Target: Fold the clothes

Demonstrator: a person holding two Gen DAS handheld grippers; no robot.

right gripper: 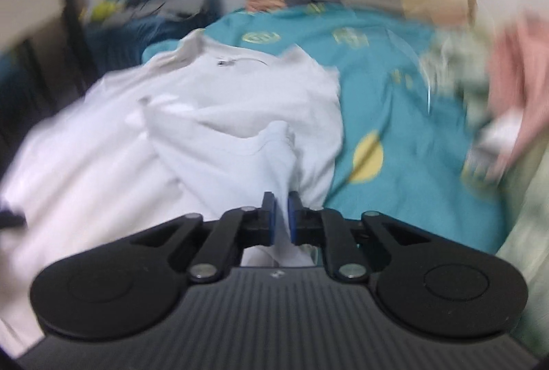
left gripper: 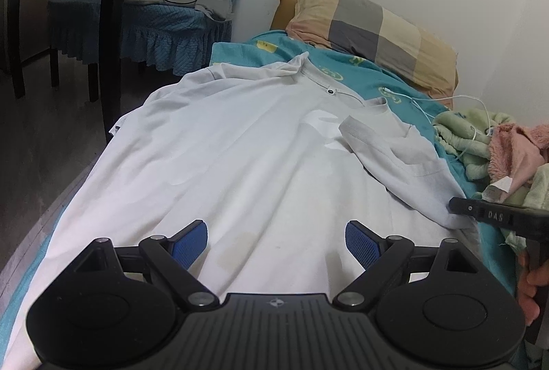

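A white T-shirt (left gripper: 240, 157) lies spread over a teal bedsheet (left gripper: 405, 85), collar toward the pillow. Its right sleeve (left gripper: 394, 153) is folded inward across the chest. My left gripper (left gripper: 276, 243) hovers open above the shirt's lower part, with nothing between its blue pads. In the blurred right wrist view, my right gripper (right gripper: 281, 215) is shut on the right side edge of the white T-shirt (right gripper: 212, 116), cloth bunched between its pads. The right gripper (left gripper: 456, 210) also shows at the shirt's right edge in the left wrist view, with a hand behind it.
A checked pillow (left gripper: 370, 26) sits at the bed head against the wall. Green and pink blankets (left gripper: 497, 143) and a white cable (left gripper: 456, 102) lie at the right. A blue-covered chair (left gripper: 144, 20) and a dark table leg (left gripper: 113, 26) stand left of the bed.
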